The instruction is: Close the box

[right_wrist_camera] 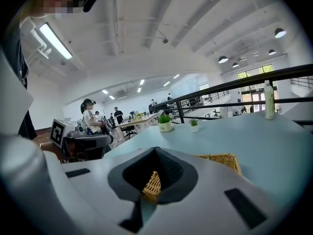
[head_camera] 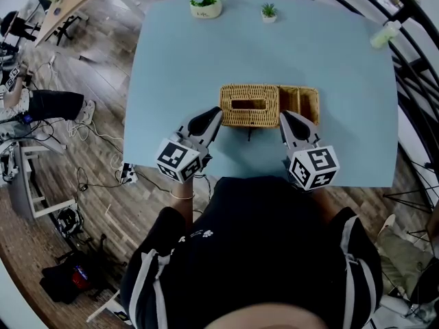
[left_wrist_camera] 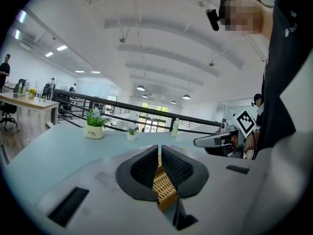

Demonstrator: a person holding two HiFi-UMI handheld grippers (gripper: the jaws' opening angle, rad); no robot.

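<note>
The wicker box (head_camera: 269, 93) lay mid-worktop (head_camera: 329, 53), at 12 o'clock from me. Its slotted top (head_camera: 250, 116) covered the 9 o'clock part; the 3 o'clock end (head_camera: 302, 103) looked open, so I judged the closing unfinished. My left tongs (head_camera: 217, 114), at its 7 o'clock corner, and right tongs (head_camera: 283, 116), at its near edge, were both pinched together, gripping nothing. Next, I judged, that top needed easing toward 3 o'clock.

Head view looks almost straight down from above, so the whole blue bench (head_camera: 329, 67) fits in. Both gripper views sit low, right behind their own jaws, facing out across the bench toward the railing (left_wrist_camera: 146, 109). All three share the wicker box (head_camera: 236, 117) and the potted plant (head_camera: 205, 4).
</note>
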